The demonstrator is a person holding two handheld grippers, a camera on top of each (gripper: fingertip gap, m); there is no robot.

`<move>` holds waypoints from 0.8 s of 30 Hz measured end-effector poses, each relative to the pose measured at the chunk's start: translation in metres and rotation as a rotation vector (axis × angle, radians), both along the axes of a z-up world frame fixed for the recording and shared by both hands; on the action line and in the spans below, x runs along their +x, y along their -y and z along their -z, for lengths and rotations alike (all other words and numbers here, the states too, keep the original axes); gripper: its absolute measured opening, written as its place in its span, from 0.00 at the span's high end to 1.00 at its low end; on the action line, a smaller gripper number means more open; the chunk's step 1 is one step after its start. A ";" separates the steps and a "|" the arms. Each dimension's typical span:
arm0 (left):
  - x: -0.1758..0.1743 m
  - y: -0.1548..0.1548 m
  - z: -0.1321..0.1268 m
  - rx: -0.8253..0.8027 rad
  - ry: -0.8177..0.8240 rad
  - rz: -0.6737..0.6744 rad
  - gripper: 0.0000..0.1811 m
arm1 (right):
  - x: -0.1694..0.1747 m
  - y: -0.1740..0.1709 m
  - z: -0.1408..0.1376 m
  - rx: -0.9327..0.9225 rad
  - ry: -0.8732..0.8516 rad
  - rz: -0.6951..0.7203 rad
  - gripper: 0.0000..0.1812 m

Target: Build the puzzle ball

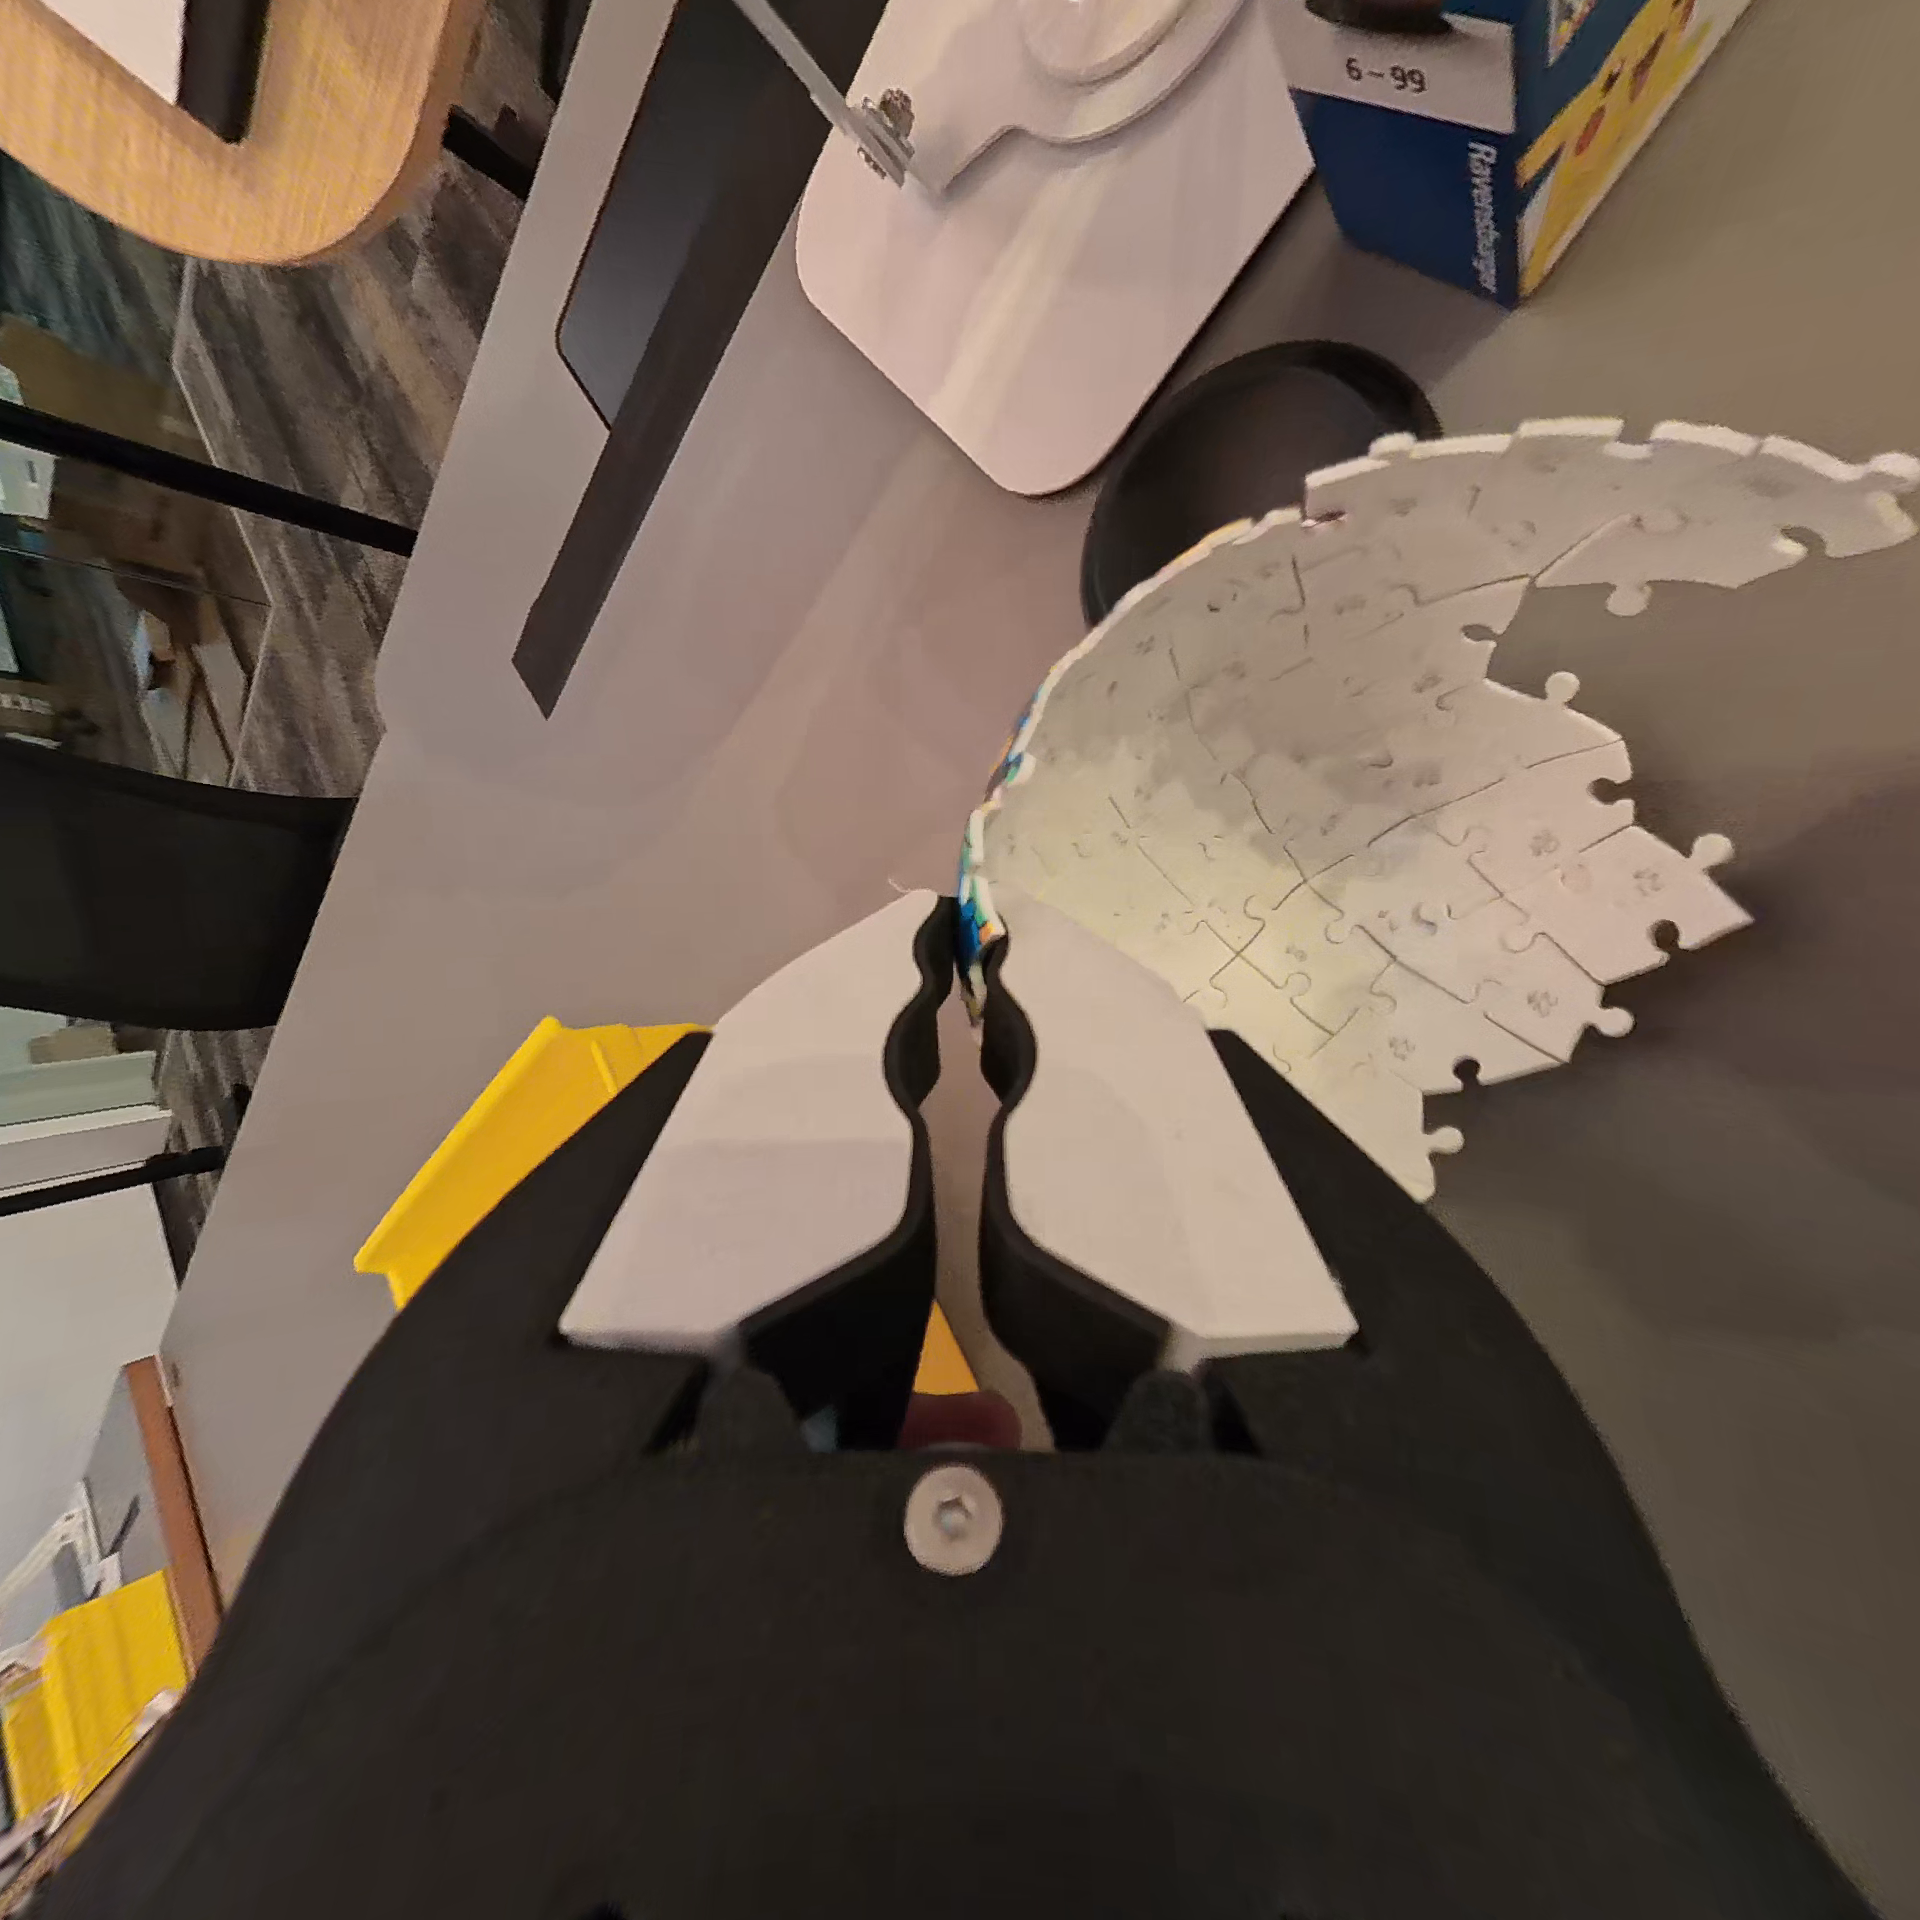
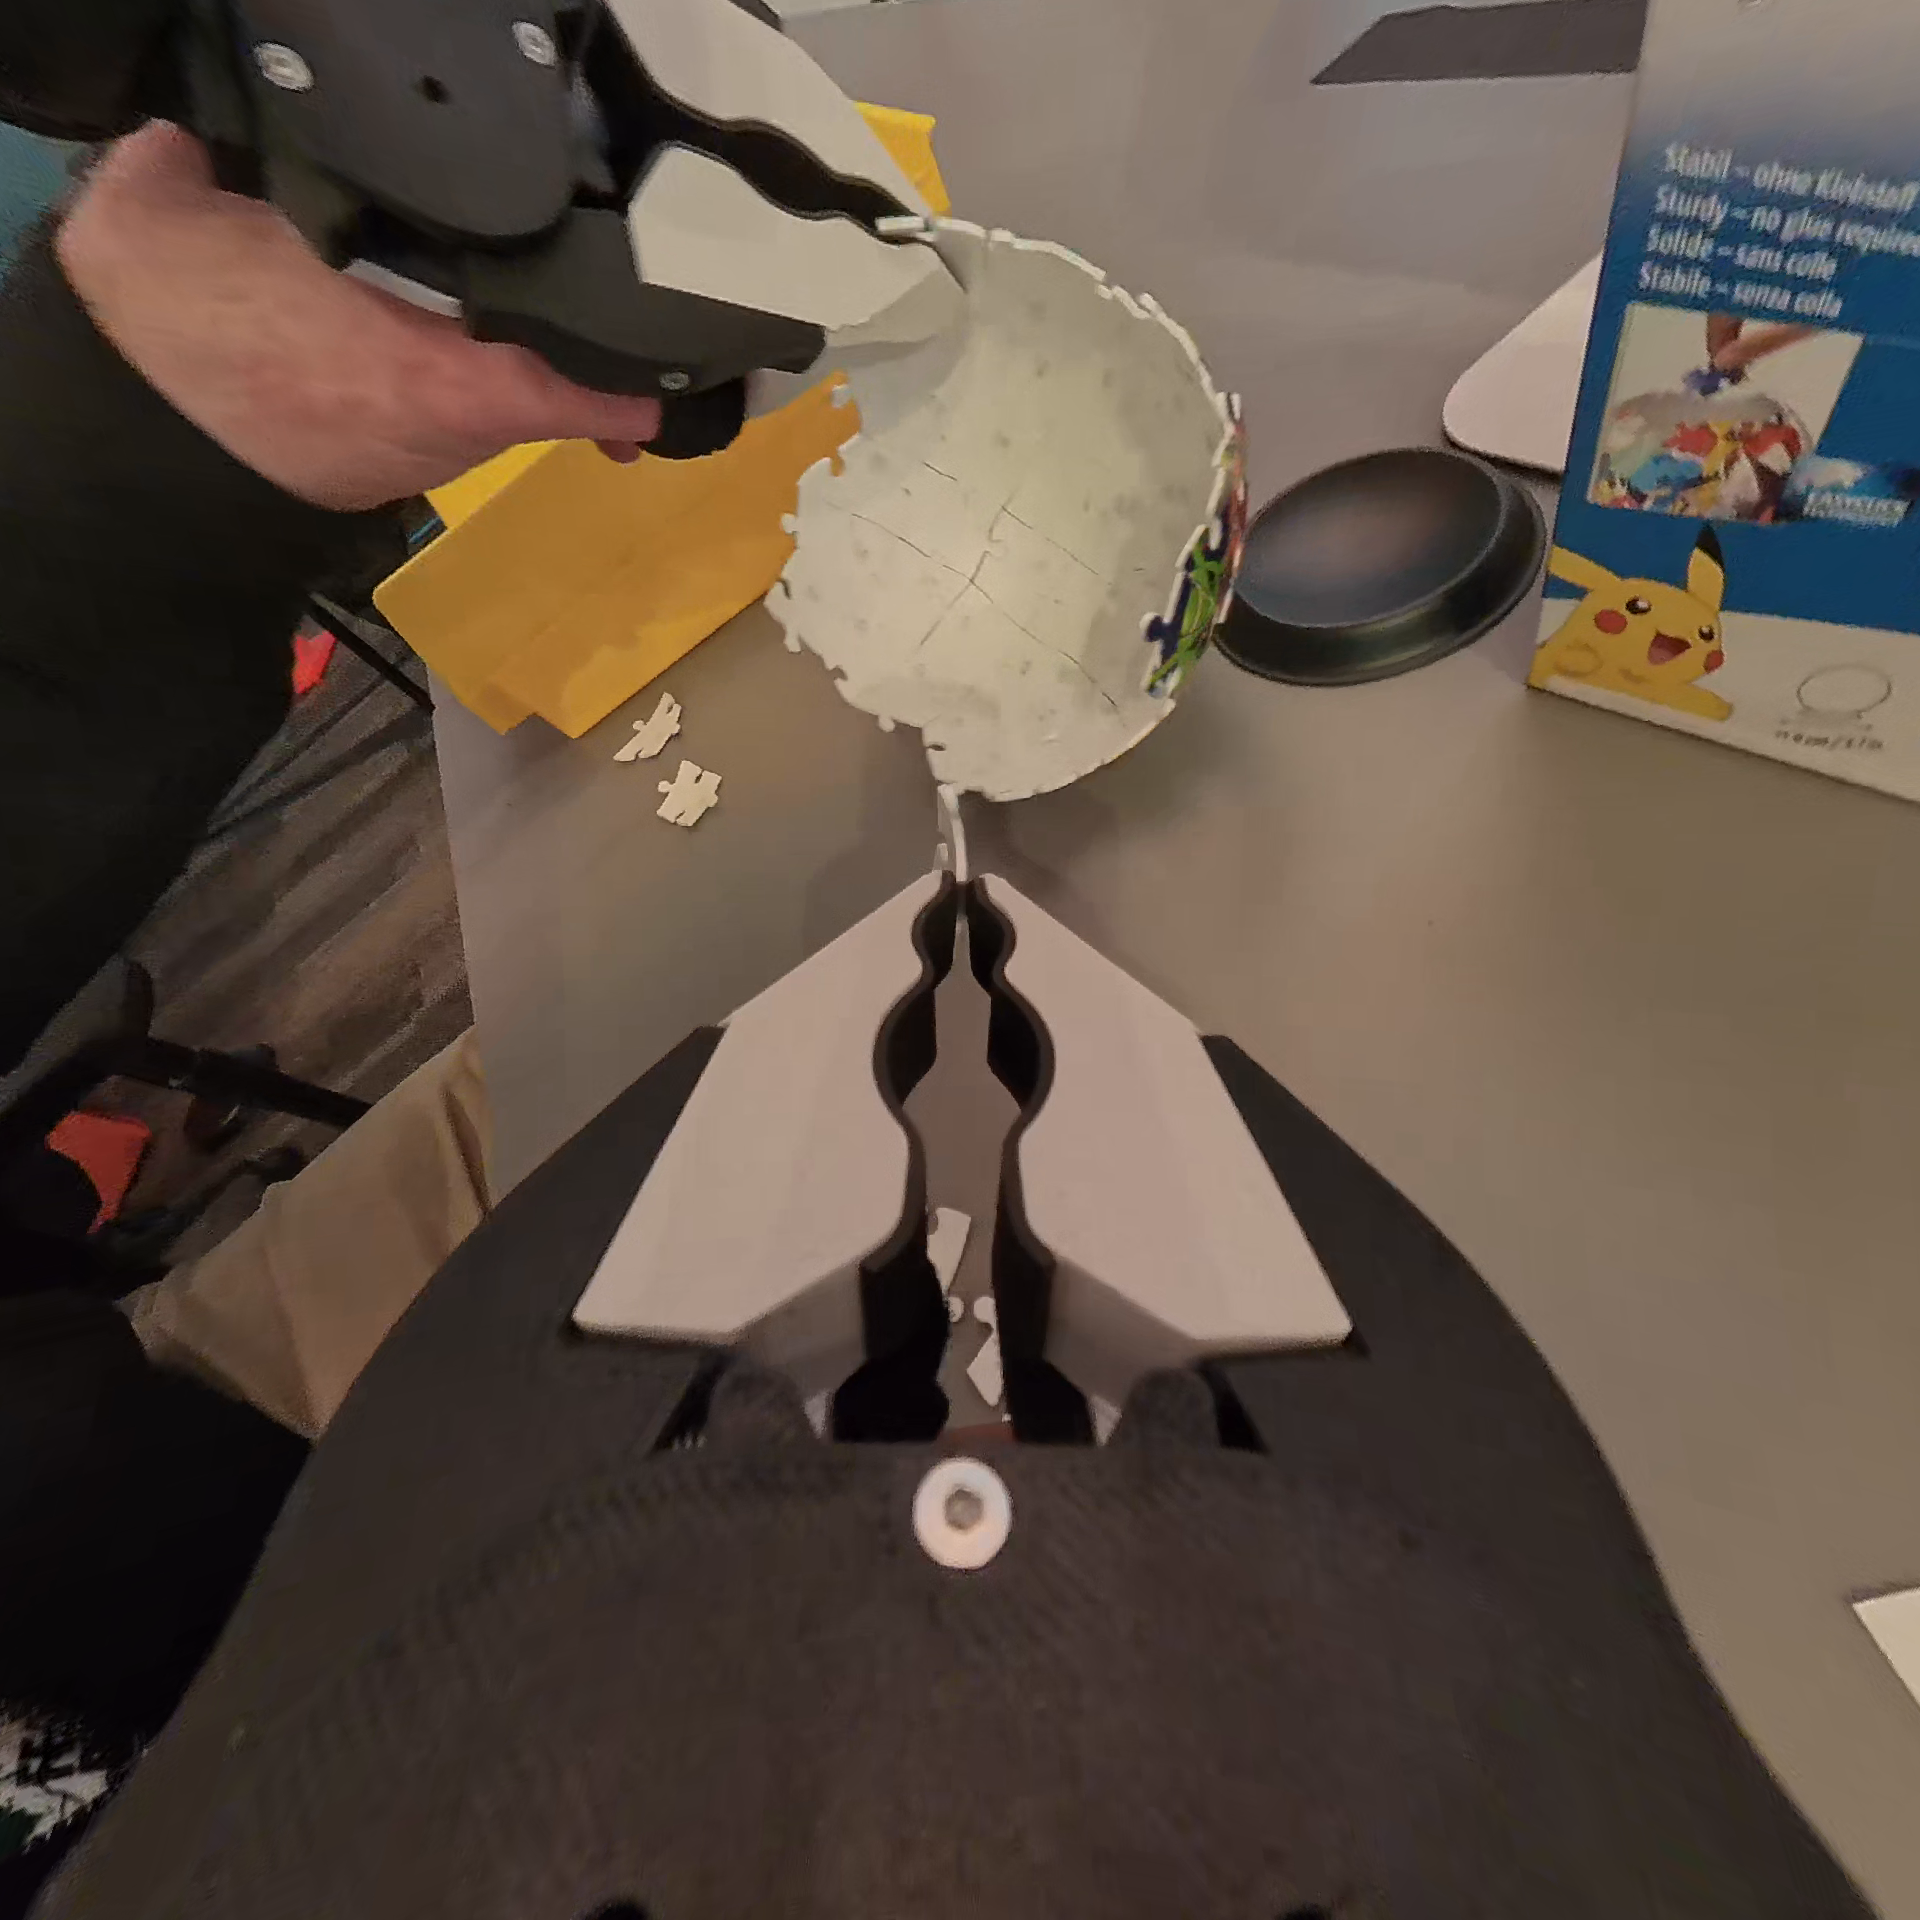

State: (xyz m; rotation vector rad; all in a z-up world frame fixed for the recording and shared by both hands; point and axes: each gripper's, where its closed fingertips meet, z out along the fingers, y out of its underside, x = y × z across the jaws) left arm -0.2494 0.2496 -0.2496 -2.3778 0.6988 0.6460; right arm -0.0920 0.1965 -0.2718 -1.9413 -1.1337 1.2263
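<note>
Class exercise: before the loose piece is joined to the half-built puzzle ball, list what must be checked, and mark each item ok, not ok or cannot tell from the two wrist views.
1. Left tongs grip the shell rim: ok.
2. Right tongs hold the piece: ok.
3. Piece near the shell's lower edge: ok.
4. Tabs aligned with the gap: cannot tell.
5. Stand clear of the shell: ok.
6. Spare pieces lie within reach: ok.

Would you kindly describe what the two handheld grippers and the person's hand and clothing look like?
Both the left gripper and the right gripper have a broad matte black body with a silver screw at the centre. Their fingers are pale grey wedges edged with wavy black pads. No cables show. The hand wears no glove, and dark clothing shows beside it.
</note>
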 end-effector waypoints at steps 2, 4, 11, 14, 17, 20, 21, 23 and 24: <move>0.004 0.006 0.000 -0.023 -0.022 0.004 0.99 | -0.002 0.001 0.006 -0.026 0.007 0.003 1.00; 0.008 0.011 -0.002 -0.038 -0.054 0.013 0.99 | -0.004 0.002 0.013 -0.032 0.026 0.004 1.00; 0.026 0.024 -0.004 -0.074 -0.132 0.038 0.99 | -0.006 0.015 0.020 0.072 0.123 -0.037 1.00; 0.032 0.029 -0.001 -0.096 -0.159 0.046 0.99 | -0.007 0.022 0.014 0.126 0.145 -0.055 1.00; 0.036 0.032 -0.003 -0.106 -0.183 0.056 0.99 | -0.007 0.025 0.015 0.195 0.197 -0.068 1.00; 0.039 0.036 -0.006 -0.111 -0.232 0.070 0.99 | -0.007 0.024 0.013 0.230 0.227 -0.069 1.00; 0.041 0.038 -0.007 -0.112 -0.248 0.075 0.99 | -0.007 0.025 0.013 0.236 0.235 -0.069 1.00; 0.045 0.040 -0.008 -0.113 -0.267 0.084 0.99 | -0.007 0.027 0.014 0.250 0.252 -0.069 1.00; 0.047 0.041 -0.007 -0.117 -0.282 0.091 0.99 | -0.008 0.030 0.015 0.249 0.255 -0.072 1.00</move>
